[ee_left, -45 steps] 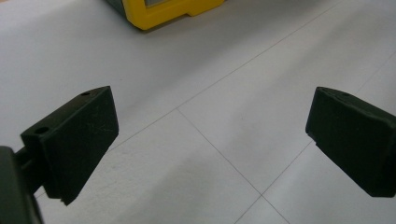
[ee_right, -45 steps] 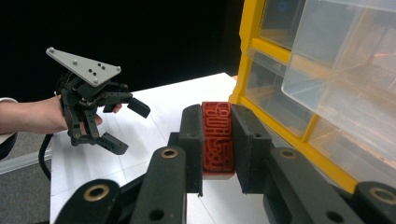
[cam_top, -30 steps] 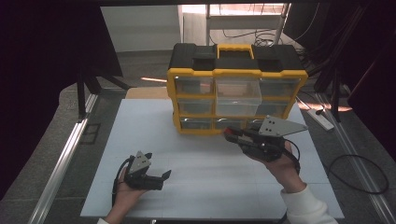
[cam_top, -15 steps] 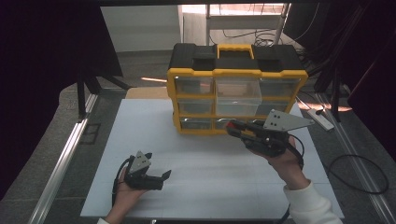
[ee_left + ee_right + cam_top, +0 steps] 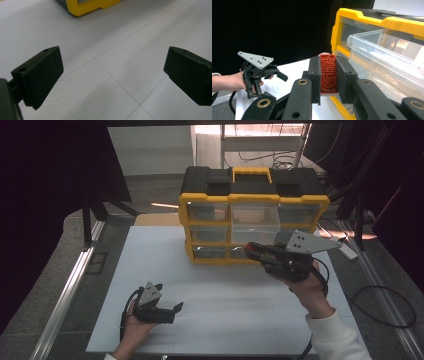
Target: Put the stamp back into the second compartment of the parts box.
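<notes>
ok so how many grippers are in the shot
2. The left gripper rests open on the white table, near the front left. The right gripper is raised by the yellow drawer cabinet, clamped on a red block.

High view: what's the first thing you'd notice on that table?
The big yellow and black drawer box at the far edge of the white table stands out most, with one clear drawer pulled out. Right in front of it, the right gripper pinches a red block with maze-like grooves. The left gripper rests open near the front.
</notes>
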Demonstrator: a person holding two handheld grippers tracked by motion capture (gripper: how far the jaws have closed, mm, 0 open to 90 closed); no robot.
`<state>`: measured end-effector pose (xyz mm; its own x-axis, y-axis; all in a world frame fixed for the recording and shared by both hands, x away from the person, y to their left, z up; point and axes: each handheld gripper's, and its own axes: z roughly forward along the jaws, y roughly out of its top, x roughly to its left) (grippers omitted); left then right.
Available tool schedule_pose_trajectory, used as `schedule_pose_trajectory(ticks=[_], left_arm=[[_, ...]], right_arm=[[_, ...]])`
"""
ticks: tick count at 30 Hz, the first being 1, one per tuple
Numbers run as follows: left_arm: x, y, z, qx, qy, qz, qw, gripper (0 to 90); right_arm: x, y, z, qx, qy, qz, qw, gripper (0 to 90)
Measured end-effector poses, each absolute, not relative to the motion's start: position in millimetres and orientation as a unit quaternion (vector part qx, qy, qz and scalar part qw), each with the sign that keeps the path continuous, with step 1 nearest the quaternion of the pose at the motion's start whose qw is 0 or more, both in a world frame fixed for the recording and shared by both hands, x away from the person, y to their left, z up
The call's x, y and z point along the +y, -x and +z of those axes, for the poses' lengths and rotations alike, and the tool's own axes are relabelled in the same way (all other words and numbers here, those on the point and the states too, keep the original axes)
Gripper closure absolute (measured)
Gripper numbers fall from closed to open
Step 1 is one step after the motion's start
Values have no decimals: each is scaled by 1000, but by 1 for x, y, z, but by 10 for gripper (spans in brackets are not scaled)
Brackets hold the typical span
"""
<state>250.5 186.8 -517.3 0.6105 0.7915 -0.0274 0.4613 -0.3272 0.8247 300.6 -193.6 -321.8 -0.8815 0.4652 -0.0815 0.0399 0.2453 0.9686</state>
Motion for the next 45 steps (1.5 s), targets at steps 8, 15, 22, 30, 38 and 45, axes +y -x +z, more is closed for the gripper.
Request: schedule_pose_trajectory(ticks=[8,15,22,30,38,45], left_arm=[[187,-251,-517,396,-791,195,424,25],[187,-251,-517,396,-791,195,424,25],[187,-251,-517,396,-791,195,424,25],[187,-251,-517,397,-791,195,424,25],[187,-251,-517,397,-791,194,424,25],[187,-251,-517,397,-791,195,423,25]], right_arm=[[-195,-304,-315,763,-168,598,180,750],[-195,-306,-308,761,-168,598,186,751],[-197,-310,-301,758,-170,600,191,751],[-199,-314,-291,756,-173,600,197,751],[-197,-318,-284,758,-172,596,203,750],[-196,-321,-280,758,-174,594,205,751]])
